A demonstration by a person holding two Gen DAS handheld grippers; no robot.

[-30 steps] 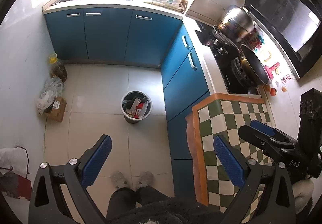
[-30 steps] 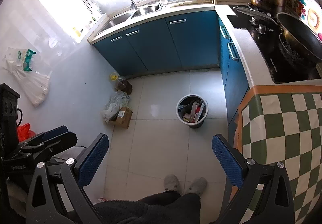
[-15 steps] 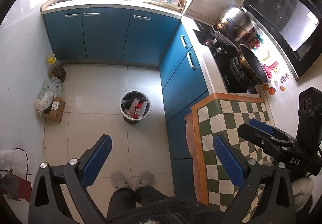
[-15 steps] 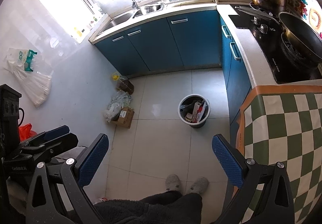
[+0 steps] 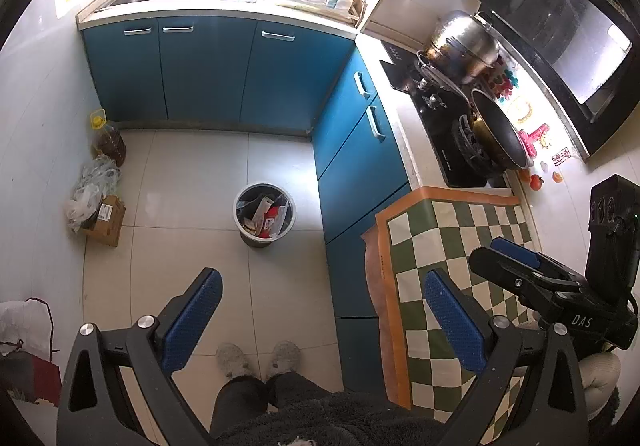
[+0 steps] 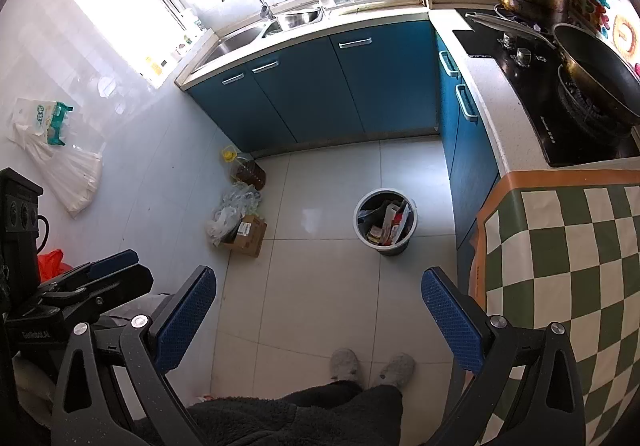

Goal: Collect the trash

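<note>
A round grey trash bin [image 5: 264,214] full of wrappers stands on the tiled floor, also in the right wrist view [image 6: 385,221]. My left gripper [image 5: 320,316] is open and empty, held high above the floor. My right gripper [image 6: 318,320] is open and empty too, and shows from the side in the left wrist view [image 5: 516,266]. A cardboard box [image 5: 105,219] with crumpled plastic bags [image 5: 90,183] lies by the left wall, also in the right wrist view [image 6: 246,236].
Blue cabinets [image 5: 208,69] line the back and right. A checkered cloth [image 5: 452,270] covers the counter at right, by a stove with a wok [image 5: 496,133] and pot [image 5: 464,41]. An oil bottle [image 5: 108,137] stands by the wall. My slippered feet [image 5: 260,358] are below.
Both views have drifted slightly, so the scene shifts a little. Both grippers stay open and empty.
</note>
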